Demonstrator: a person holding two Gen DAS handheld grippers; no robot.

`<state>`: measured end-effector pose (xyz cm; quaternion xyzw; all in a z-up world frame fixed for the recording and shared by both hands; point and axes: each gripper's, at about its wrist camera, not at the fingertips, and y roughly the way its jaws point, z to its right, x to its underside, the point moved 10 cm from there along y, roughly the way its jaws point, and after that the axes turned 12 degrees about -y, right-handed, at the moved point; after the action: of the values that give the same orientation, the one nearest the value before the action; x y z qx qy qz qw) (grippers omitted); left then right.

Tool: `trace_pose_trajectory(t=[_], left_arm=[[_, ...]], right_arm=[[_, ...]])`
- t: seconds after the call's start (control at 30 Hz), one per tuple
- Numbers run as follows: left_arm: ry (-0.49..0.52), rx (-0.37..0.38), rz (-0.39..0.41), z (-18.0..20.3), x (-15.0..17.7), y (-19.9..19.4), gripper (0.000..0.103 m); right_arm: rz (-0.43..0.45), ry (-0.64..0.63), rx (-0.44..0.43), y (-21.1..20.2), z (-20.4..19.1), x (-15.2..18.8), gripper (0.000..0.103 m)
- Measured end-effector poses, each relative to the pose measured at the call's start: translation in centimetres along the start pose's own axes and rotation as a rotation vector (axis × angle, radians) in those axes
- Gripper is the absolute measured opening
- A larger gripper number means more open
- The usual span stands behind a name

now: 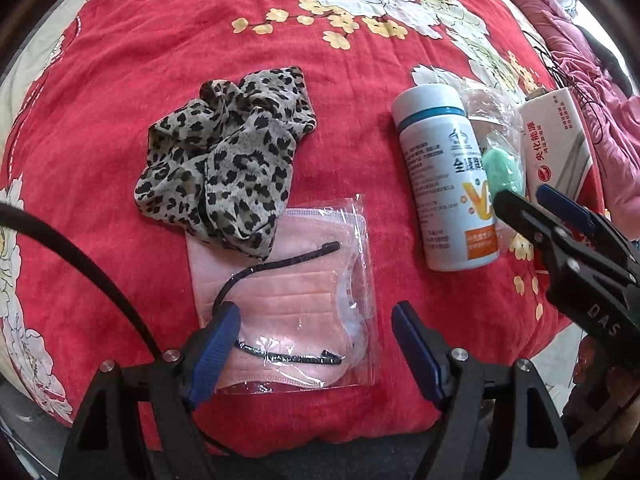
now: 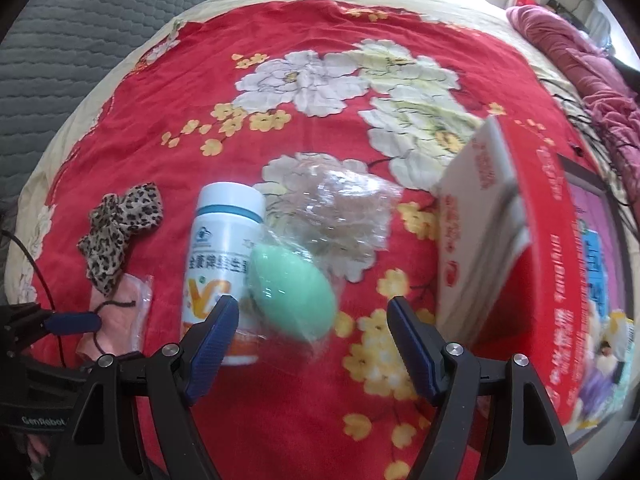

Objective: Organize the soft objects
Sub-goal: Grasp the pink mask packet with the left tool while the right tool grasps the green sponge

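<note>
A leopard-print scrunchie [image 1: 224, 156] lies on the red floral bedspread, overlapping the top of a pink face mask in a clear wrapper [image 1: 288, 304]. My left gripper [image 1: 316, 344] is open just above the mask, empty. A green egg-shaped sponge in a clear bag [image 2: 292, 292] lies right of a white bottle [image 2: 218, 268]; the sponge also shows in the left wrist view [image 1: 504, 168]. My right gripper [image 2: 312, 344] is open, just in front of the sponge, empty. It shows at the right of the left wrist view [image 1: 520, 200]. The scrunchie [image 2: 120, 232] and mask [image 2: 120, 312] show at the left of the right wrist view.
A red and white carton [image 2: 500, 240] stands right of the sponge, also in the left wrist view [image 1: 560, 148]. A pink quilt [image 2: 580, 64] is bunched at the far right. The bedspread [image 1: 200, 40] stretches behind. A black cable [image 1: 80, 256] crosses the left.
</note>
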<state>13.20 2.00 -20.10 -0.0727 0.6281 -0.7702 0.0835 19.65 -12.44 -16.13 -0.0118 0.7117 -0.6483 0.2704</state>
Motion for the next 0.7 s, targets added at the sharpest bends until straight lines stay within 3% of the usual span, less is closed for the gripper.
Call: trace_pose_trajectory(t=[0.07, 0.13, 0.63, 0.7], left_arm=[[-0.007, -0.002, -0.002, -0.1, -0.1, 0.1, 0.077], [-0.012, -0.003, -0.003, -0.2, -0.3, 0.2, 0.077], [0.01, -0.065, 0.024, 0.3, -0.1, 1.6, 0.076], [0.013, -0.102, 0.029, 0.2, -0.2, 1.7, 0.067]], right_arm=[[-0.001, 0.021, -0.018, 0.3, 0.0, 0.0, 0.055], [-0.01, 0.041, -0.031, 0.7, 0.2, 0.2, 0.048], [0.032, 0.114, -0.071, -3.1, 0.8, 3.6, 0.044], [0.036, 0.113, -0.069, -3.5, 0.8, 3.8, 0.044]])
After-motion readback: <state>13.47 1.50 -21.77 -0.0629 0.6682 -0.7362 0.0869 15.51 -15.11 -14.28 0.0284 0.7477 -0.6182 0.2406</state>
